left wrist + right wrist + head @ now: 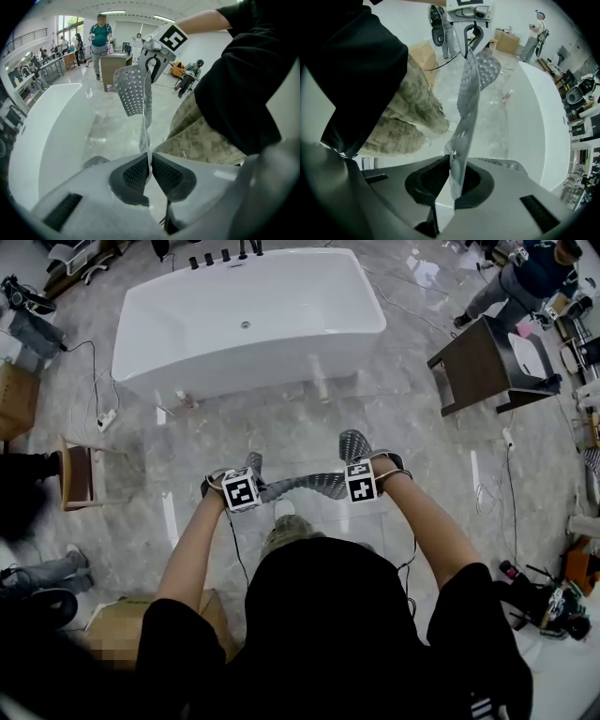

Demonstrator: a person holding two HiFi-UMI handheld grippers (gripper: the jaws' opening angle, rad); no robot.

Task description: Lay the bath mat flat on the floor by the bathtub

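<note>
The left gripper has its jaws closed almost fully. Only the thin edge of the bath mat stands between the two dark pads, and they press on it from both sides. The right gripper is in the same state: its jaws are pinched together on the opposite edge of the mat, with a fold of the grey sheet squeezed between them.

The mat is a grey, flexible sheet full of small holes. It is not on the floor. It hangs in the air as a narrow, twisted band stretched between the two grippers, just in front of the person's legs. Near the right gripper one end of it curls upward.

The white bathtub stands beyond the mat, apart from it, with a strip of bare marble-pattern floor along its near side. In the head view both grippers are at about the same level, the left one opposite the middle of the tub's near side and the right one opposite its right end.
</note>
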